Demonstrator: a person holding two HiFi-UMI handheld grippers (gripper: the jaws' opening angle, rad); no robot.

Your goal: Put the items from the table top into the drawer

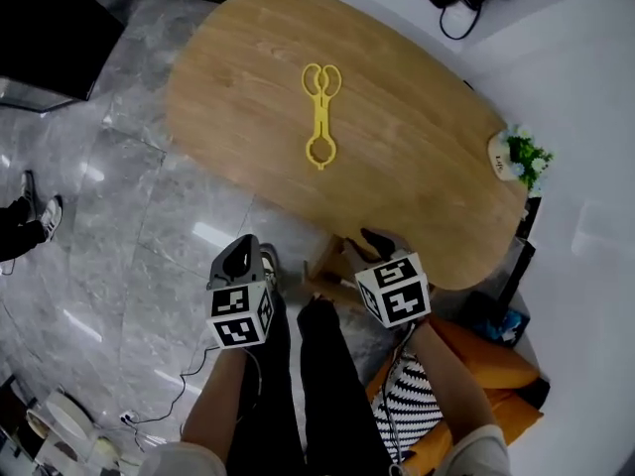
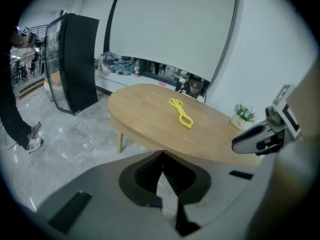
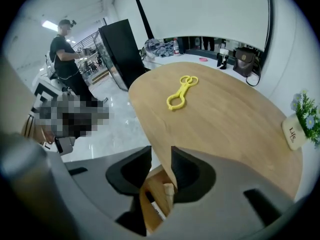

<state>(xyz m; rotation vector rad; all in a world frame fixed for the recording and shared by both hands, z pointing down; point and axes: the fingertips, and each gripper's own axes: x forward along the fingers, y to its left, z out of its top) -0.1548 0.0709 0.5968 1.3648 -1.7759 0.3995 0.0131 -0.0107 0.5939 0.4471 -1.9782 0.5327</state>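
Looking steeply down on an oval wooden table (image 1: 417, 147), one pair of yellow tongs (image 1: 319, 115) lies flat near the middle of the top, well apart from both grippers. Its two finger loops point to the far edge and its ring-shaped tip to the near edge. The tongs look like thin moulded plastic, so they are probably light, fairly stiff, smooth and a little slippery, and the two arms may scissor on their pivot if only one is taken. The slim straight shank between loops and ring seems the best place to take hold, pinching both arms together. The left gripper (image 2: 161, 156) hangs off the near edge over the floor, its jaws pressed together with nothing between them. The right gripper (image 3: 161, 156) is at the near table edge, its jaws spread and holding nothing. Through the gap shows a wooden part under the table top, probably the drawer (image 3: 155, 194), though I cannot tell how far open it is or what it holds. A small white pot (image 1: 501, 157) at the right edge holds a green plant.
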